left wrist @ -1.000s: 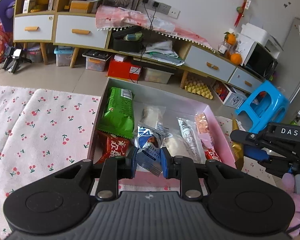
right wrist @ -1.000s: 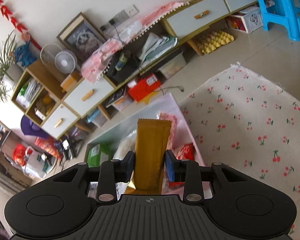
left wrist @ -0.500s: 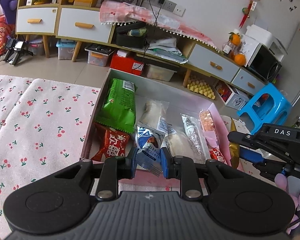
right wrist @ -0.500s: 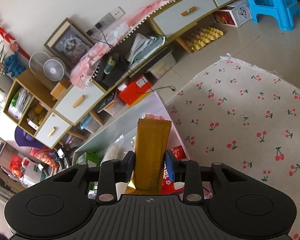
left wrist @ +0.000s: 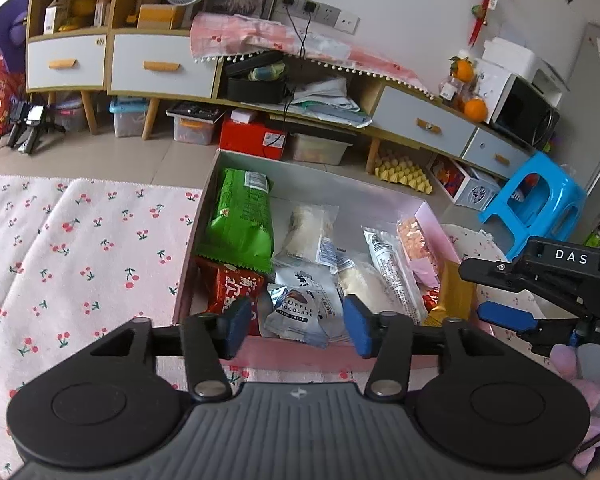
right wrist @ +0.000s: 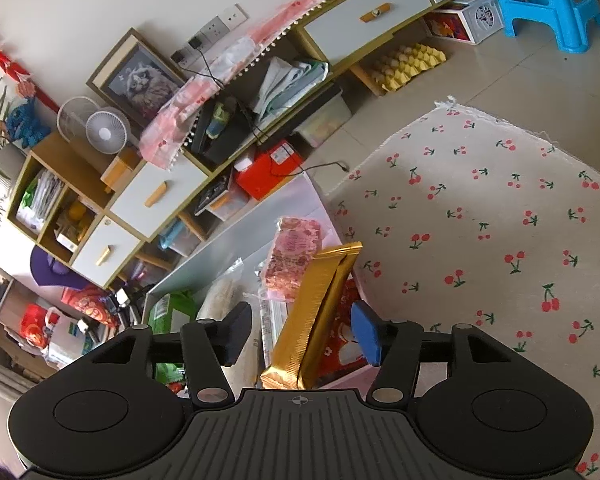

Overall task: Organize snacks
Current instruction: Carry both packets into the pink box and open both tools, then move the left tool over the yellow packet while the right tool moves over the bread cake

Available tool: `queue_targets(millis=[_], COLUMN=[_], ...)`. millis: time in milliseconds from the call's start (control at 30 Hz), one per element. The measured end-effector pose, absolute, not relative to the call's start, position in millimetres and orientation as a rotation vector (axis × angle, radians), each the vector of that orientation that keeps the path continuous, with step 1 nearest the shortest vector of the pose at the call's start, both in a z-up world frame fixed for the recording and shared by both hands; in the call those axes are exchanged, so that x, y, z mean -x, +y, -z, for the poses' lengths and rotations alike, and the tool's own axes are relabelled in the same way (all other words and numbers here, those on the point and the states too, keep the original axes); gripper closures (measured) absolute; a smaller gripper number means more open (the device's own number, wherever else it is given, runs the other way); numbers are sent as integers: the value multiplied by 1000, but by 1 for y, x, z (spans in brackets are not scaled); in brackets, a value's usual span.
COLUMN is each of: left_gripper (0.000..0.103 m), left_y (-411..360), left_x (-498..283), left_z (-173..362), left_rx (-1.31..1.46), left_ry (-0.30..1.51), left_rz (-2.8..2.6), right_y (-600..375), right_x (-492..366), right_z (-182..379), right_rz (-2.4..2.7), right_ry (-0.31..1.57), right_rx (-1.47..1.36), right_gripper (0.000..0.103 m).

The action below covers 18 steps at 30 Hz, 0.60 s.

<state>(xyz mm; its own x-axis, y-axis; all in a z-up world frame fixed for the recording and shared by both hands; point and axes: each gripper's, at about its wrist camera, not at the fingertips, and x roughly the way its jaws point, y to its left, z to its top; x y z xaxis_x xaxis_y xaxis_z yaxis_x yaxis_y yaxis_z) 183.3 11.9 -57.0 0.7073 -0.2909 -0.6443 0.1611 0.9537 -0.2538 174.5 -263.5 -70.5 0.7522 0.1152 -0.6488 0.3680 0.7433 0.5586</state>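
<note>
Both jaws just opened, unclamped; only right view shows gold packet (right wrist: 314, 312), seemingly leaning.

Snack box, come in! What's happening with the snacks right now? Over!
Both hand-held grippers, left and right, just opened. Truffle chocolate packet and gold bar released into pink snack box. Nothing blocking.

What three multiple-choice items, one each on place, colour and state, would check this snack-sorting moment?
1. Where does the green snack bag lie?
A. on the cherry cloth
B. at the pink box's left side
C. on the blue stool

2. What colour is the long bar at the right claw?
A. gold
B. purple
C. white

3. How is the left claw?
A. shut on the red packet
B. open around the chocolate packet
C. out of view

Key: B, it lies inside the box; A, shiny gold wrapper; B, pads clear of the wrapper.
</note>
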Motion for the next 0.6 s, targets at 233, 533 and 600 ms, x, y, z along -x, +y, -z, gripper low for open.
queue_targets(millis=[233, 533, 600], left_gripper=[43, 29, 24], left_y=[11, 12, 14], left_x=[-176, -161, -157], left_z=[52, 48, 46], left_rx=[151, 87, 67], left_ry=[744, 765, 768], left_rz=[260, 265, 268], right_y=[-262, -262, -260], right_x=[-169, -158, -153], right_z=[60, 48, 45], right_rz=[122, 102, 86], right_ry=[735, 811, 824], right_rx=[-684, -605, -595], right_gripper=[40, 35, 34])
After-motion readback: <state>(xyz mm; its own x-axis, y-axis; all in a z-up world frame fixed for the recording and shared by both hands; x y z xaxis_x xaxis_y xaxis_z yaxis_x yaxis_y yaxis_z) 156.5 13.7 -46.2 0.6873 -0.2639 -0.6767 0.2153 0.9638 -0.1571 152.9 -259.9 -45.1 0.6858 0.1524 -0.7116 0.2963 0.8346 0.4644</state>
